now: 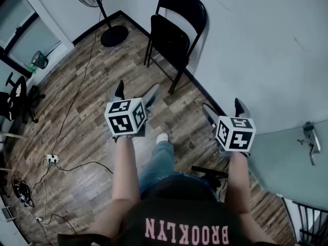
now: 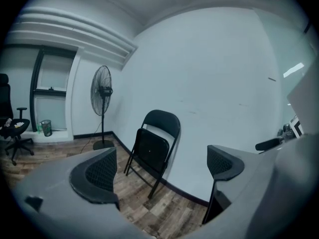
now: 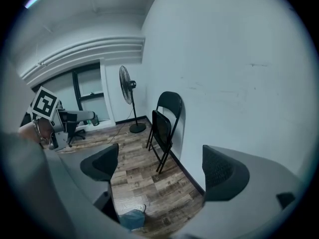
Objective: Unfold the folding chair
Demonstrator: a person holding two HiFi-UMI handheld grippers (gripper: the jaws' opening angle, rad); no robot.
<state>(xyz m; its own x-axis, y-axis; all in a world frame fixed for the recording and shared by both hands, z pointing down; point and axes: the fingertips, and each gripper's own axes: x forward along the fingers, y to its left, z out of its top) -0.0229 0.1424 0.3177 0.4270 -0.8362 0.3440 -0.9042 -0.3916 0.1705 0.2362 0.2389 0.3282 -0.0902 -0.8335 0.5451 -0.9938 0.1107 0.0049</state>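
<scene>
Against the wall (image 1: 256,45) ahead, the folding chair (image 1: 177,32) is seen folded and upright, well apart from both tools. The left gripper (image 1: 136,93) and right gripper (image 1: 224,111) are held with jaws spread, nothing between them. The left is judged nearer.

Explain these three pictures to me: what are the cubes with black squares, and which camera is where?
No robot arm: a person holds a two-jaw gripper in each hand; the marker cubes are part of them. The head view looks down on the left gripper and right gripper. The other two views ride on each gripper, looking along its jaws. Both are open, holding nothing. Ahead, the black folding chair stands folded against the wall, untouched, on the wood floor, a standing fan beside it.
</scene>
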